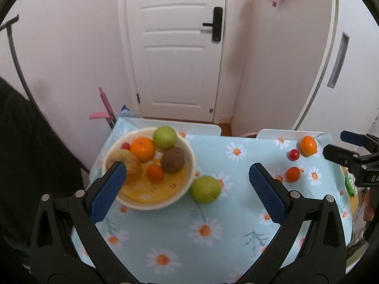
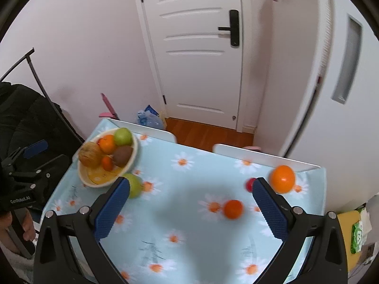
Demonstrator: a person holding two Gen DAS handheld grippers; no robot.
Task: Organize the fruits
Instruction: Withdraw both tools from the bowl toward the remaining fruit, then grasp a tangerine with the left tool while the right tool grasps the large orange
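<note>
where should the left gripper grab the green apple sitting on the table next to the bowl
Grip the green apple across its widest middle, coming from above. Set the fingers front and back: the bowl looks to touch its left side, leaving no room there. The left gripper is open already.

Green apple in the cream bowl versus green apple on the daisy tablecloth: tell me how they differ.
The green apple in the cream bowl sits at the far rim of the cream bowl, piled with other fruit; the green apple on the daisy tablecloth lies outside, beside the bowl's near wall. The bowl apple touches an orange; the tablecloth apple touches no fruit. Both are round, green and ungripped.
</note>
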